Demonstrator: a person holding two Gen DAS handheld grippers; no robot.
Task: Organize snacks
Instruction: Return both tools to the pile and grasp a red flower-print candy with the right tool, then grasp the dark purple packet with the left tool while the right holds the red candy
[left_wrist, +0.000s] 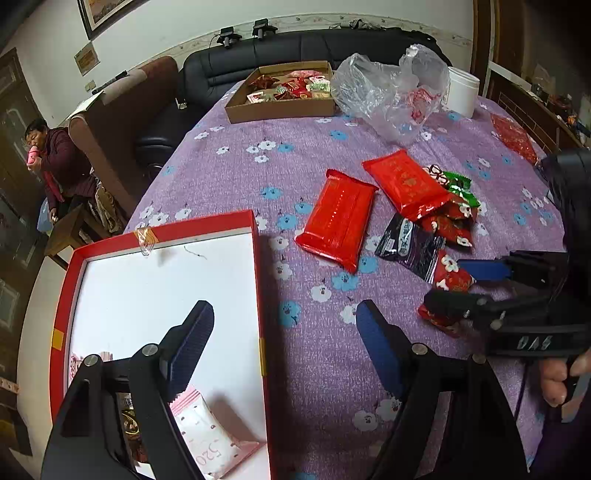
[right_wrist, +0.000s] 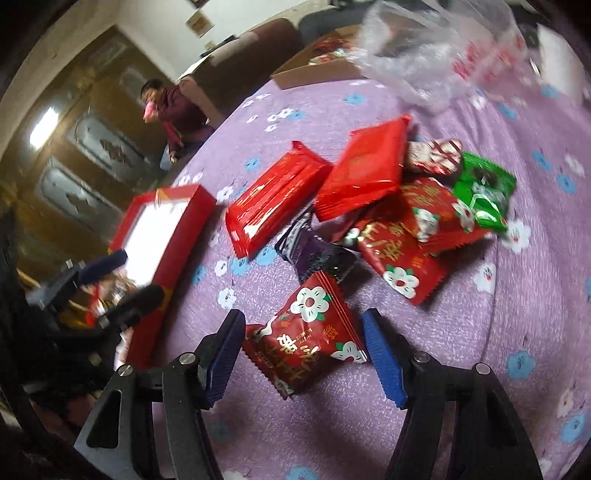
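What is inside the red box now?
Inside the red box, a pink-white packet lies near the left gripper. A dark packet is mostly hidden behind it.

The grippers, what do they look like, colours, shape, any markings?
Both are black angular plastic frames with silver round bolts at the joints. The left gripper and right gripper each have two fingers faced with ribbed dark-blue pads. The left wrist view shows pale lettering on the right gripper's body, and a bare hand gripping it.
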